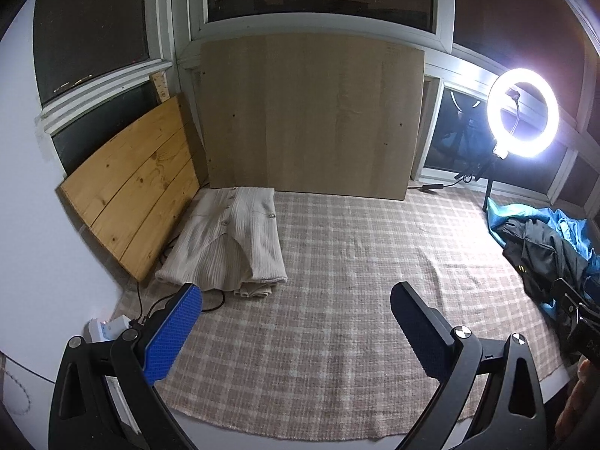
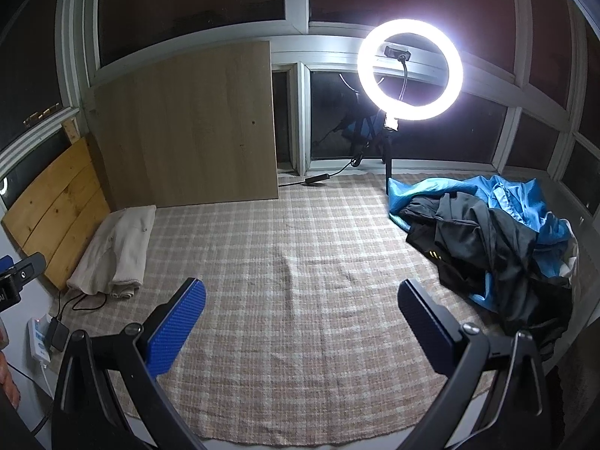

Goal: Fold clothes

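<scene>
A folded cream knit cardigan point(image 1: 228, 240) lies at the far left of the checked mat point(image 1: 337, 300); it also shows in the right wrist view point(image 2: 116, 251). A loose heap of black and blue clothes point(image 2: 487, 240) lies at the mat's right side, and shows at the right edge of the left wrist view point(image 1: 543, 251). My left gripper point(image 1: 296, 296) is open and empty above the mat, just in front of the cardigan. My right gripper point(image 2: 302, 296) is open and empty above the mat's middle point(image 2: 300, 262), left of the heap.
A lit ring light point(image 2: 410, 69) on a stand stands at the back right. A large board point(image 1: 311, 112) and a pine panel point(image 1: 131, 187) lean against the windows. A power strip with cables point(image 2: 41, 337) lies on the floor at the left.
</scene>
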Motion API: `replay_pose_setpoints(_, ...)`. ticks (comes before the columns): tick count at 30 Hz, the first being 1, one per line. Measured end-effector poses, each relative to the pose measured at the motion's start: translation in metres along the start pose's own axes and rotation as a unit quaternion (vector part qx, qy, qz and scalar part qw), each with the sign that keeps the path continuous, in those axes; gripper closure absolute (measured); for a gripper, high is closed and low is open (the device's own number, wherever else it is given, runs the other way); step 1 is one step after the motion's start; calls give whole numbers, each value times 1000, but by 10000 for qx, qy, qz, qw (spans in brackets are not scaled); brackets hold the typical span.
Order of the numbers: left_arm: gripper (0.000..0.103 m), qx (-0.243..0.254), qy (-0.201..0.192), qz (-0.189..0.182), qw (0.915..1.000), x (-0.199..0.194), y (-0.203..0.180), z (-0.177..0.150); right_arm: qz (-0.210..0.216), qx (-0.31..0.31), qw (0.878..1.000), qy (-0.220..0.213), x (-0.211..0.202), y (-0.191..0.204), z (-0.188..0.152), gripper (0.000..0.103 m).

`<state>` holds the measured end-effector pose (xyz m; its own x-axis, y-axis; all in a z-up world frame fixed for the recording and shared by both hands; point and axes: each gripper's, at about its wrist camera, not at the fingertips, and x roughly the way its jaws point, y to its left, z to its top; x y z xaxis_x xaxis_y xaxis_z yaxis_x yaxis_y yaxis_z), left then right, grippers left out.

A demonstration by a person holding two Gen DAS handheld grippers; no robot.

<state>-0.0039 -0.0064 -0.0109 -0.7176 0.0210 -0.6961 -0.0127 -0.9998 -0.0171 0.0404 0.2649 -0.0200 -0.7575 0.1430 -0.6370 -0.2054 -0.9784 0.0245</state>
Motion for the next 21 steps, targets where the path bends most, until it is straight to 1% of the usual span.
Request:
replay_pose_setpoints(5,2,39,-18,-26,10000,2,-3,0,-97,44,9999,4,1,-4,-1,0)
replay_pose_setpoints(10,2,138,-52,-149,9998,5,-9,1,-257,166,9995,17,0,-14,-4,0)
replay_pose_setpoints(15,2,289,-61,-349,9990,8,-21,4,-417,288,9987,30,-1,-24,-7,0)
replay_pose_setpoints(18,2,410,-47,-548,9976,11,-31,5,-513,362,9980,38,-1,-31,-9,0)
replay_pose_setpoints(21,2,616,-63,-694,9957,12,-46,8,-731,466,9962,16,-8,-43,-13,0)
